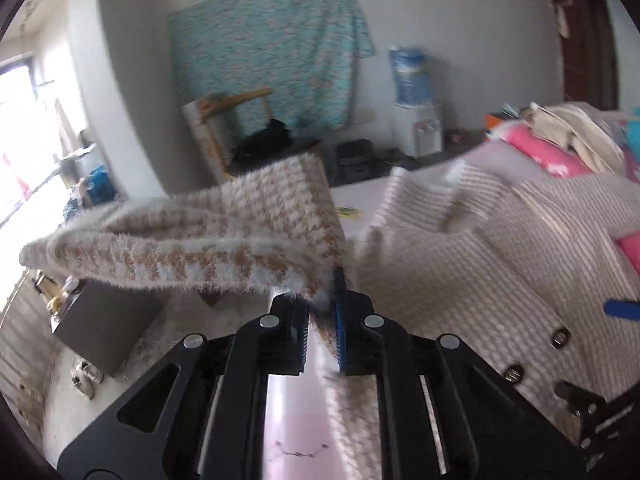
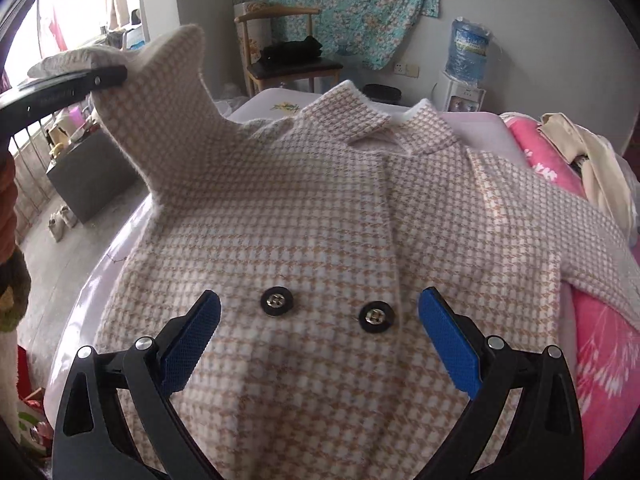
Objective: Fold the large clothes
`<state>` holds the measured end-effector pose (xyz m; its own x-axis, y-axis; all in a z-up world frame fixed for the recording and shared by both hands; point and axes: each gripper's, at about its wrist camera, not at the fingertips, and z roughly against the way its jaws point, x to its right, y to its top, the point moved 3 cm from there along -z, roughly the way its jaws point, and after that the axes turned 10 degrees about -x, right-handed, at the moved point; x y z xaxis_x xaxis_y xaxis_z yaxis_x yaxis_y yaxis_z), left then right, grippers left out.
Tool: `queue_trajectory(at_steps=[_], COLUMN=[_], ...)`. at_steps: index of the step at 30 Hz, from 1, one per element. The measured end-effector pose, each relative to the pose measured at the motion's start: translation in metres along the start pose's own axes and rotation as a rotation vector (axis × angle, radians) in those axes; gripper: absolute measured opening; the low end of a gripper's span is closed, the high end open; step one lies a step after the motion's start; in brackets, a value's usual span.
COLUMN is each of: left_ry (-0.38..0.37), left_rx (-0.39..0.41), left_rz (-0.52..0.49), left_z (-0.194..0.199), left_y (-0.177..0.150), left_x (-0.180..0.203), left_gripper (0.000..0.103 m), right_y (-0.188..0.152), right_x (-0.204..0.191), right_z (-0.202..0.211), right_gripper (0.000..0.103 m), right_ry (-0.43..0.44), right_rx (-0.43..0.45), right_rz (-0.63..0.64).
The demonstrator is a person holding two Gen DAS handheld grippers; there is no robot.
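A fuzzy beige-and-white houndstooth coat (image 2: 320, 208) lies front up on the bed, collar at the far end, with two dark buttons (image 2: 277, 301) near me. My left gripper (image 1: 322, 312) is shut on the coat's left sleeve (image 1: 200, 232). In the right wrist view the sleeve (image 2: 168, 112) is lifted off the bed, hanging from the left gripper (image 2: 100, 76) at the upper left. My right gripper (image 2: 320, 312) hovers open over the coat front, its blue pads (image 2: 448, 344) either side of the buttons, nothing between them. The coat body (image 1: 480, 248) fills the right of the left wrist view.
The bed has a pale lilac sheet (image 2: 80, 300); a pink quilt (image 2: 600, 340) and a pile of beige clothes (image 2: 592, 160) lie on its right. Beyond the bed stand a wooden chair (image 2: 292, 60) and a water dispenser (image 2: 464, 76). A grey box (image 2: 88, 176) sits on the floor at left.
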<state>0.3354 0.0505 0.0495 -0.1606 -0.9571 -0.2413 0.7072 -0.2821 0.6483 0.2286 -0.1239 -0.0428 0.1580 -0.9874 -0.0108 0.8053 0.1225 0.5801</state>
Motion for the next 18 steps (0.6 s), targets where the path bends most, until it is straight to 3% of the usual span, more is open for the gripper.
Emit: queue_trajectory(at_steps=[4,6,7,10,13,18], left_ry=[-0.179,-0.250,-0.264,-0.300,-0.359,-0.295], left_rx=[-0.190,-0.279,-0.310,-0.337,-0.301,-0.326], left_rz=[0.003,0.044,0.062,0.129,0.244,0.363], left_z=[-0.041,-0.066,-0.072,-0.074,-0.065,-0.076], left_y=[-0.041,-0.066,-0.079,-0.107,-0.120,-0.139], left_x=[0.050,0.059,0.061,0.058,0.033,0.002], left_gripper=[0.017,0.034,0.037,0.049,0.060,0.063], right_y=[-0.019,-0.031,-0.036,-0.049,-0.046,0.010], right_x=[0.035,0.054,0.063,0.084,0.093,0.059], right_z=[0.020,0.026,0.028,0.028,0.026,0.032], right_gripper=[0.097,0.097,0.097,0.097,0.097,0.097], right_ry=[-0.047,-0.065,-0.074,-0.086,-0.063,0.092], right_rx=[0.004,-0.008,-0.017,-0.055,-0.072,-0.005], right_rz=[-0.070,-0.106,-0.121,-0.157,-0.165,-0.075])
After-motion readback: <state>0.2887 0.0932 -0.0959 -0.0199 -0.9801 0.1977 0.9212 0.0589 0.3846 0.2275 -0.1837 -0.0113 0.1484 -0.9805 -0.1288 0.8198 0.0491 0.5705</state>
